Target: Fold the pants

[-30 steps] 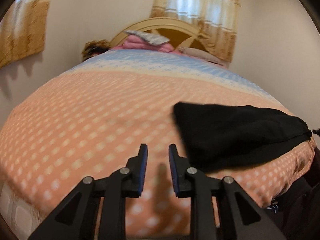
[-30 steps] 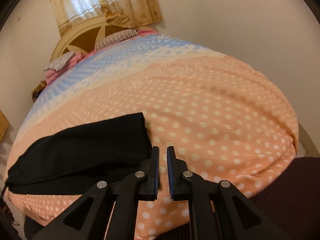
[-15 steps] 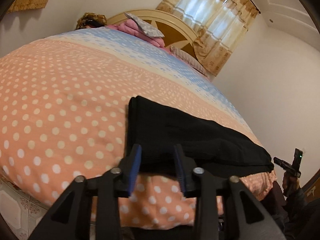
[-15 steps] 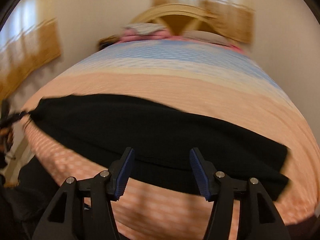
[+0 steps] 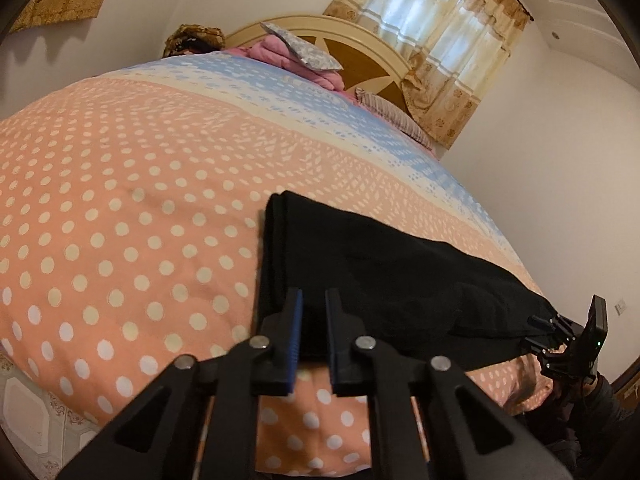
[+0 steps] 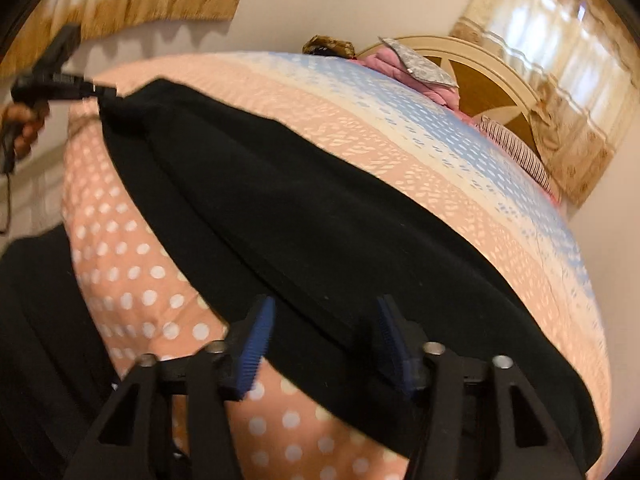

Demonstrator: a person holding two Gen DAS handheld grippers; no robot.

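Black pants (image 5: pixel 380 272), peach polka-dot bedspread (image 5: pixel 120 220)

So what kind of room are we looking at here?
A bedroom, most likely: a bed with a polka-dot bedspread, a wooden headboard with pillows against it, and a curtained window.

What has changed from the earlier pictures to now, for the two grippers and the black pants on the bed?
The left gripper moved from the bare orange polka-dot bedspread to one end of the black fabric pants and shut on their edge. The right gripper swung to the opposite end and opened; its jaws are now closing with the edge between them. The pants stayed flat.
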